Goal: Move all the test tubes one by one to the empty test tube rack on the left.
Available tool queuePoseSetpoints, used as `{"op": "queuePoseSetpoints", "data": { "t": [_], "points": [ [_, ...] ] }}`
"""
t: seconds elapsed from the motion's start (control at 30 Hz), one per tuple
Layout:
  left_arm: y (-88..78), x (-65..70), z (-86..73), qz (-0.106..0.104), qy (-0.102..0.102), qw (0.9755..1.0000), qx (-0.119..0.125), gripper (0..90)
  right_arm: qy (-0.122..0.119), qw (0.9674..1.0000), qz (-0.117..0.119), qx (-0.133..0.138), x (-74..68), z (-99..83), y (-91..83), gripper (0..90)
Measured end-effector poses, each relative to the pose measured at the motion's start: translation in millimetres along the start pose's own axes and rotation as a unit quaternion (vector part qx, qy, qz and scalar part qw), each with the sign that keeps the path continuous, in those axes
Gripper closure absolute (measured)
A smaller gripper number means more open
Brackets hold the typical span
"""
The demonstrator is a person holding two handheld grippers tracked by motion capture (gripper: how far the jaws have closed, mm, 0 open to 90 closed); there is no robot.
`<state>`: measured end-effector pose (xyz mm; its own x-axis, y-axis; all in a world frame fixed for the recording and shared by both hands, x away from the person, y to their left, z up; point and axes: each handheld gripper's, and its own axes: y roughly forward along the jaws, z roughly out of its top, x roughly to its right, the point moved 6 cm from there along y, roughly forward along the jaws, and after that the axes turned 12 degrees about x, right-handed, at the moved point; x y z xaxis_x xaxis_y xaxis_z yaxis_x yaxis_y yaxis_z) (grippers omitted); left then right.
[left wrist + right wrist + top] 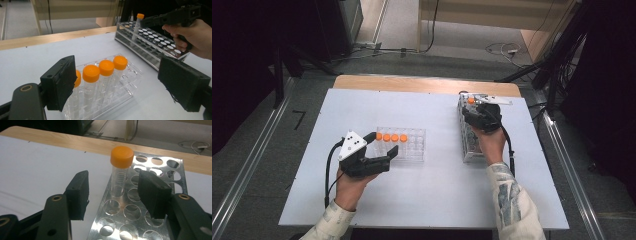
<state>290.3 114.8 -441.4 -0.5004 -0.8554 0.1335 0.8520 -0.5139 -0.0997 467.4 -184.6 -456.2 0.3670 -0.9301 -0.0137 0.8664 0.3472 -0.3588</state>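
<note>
My left gripper (384, 146) hovers at the near-left end of the clear plastic tube rack (120, 87), jaws spread wide and empty, bracketing the row of four orange-capped tubes (91, 82) that stands along the rack's left side. My right gripper (113, 192) sits over the perforated metal rack (150, 170) at the right of the white table (437, 190), jaws parted on either side of a single orange-capped tube (120, 170) standing upright in a hole near the rack's far end; the pads (80, 192) do not touch it.
</note>
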Motion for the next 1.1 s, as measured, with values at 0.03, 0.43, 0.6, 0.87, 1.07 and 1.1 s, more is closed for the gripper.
{"op": "queuePoseSetpoints", "data": {
  "t": [0.03, 0.43, 0.6, 0.87, 1.07, 1.1],
  "points": [
    [-0.1, 0.4, 0.0, -0.001, 0.0, 1.0, 0.0, 15.5, 0.001, 1.0, -0.004, -0.007, 2.2, 0.4, 4.4, 44.1],
    [1.1, 2.4, -2.0, -0.004, 0.002, 1.0, -0.002, 15.5, -0.002, 0.9987, -0.014, -0.049, 7.7, 1.7, 25.4, 56.5],
    [1.8, 4.0, -3.9, -0.006, 0.002, 1.0, -0.005, 15.5, -0.008, 0.9972, -0.016, -0.072, 5.8, -1.9, 30.0, 59.1],
    [3.6, 4.9, -6.6, -0.009, 0.003, 0.9999, -0.009, 15.6, -0.007, 0.9969, -0.016, -0.077, 6.6, -3.0, 31.3, 66.1],
    [4.9, 5.9, -8.1, -0.009, 0.006, 0.9999, -0.01, 15.5, -0.016, 0.9969, -0.011, -0.076, 4.1, -3.2, 31.2, 71.4],
    [5.0, 5.7, -8.5, -0.009, 0.006, 0.9999, -0.011, 15.5, -0.016, 0.9969, -0.011, -0.076, 4.1, -3.2, 31.2, 71.4]
  ]
}}
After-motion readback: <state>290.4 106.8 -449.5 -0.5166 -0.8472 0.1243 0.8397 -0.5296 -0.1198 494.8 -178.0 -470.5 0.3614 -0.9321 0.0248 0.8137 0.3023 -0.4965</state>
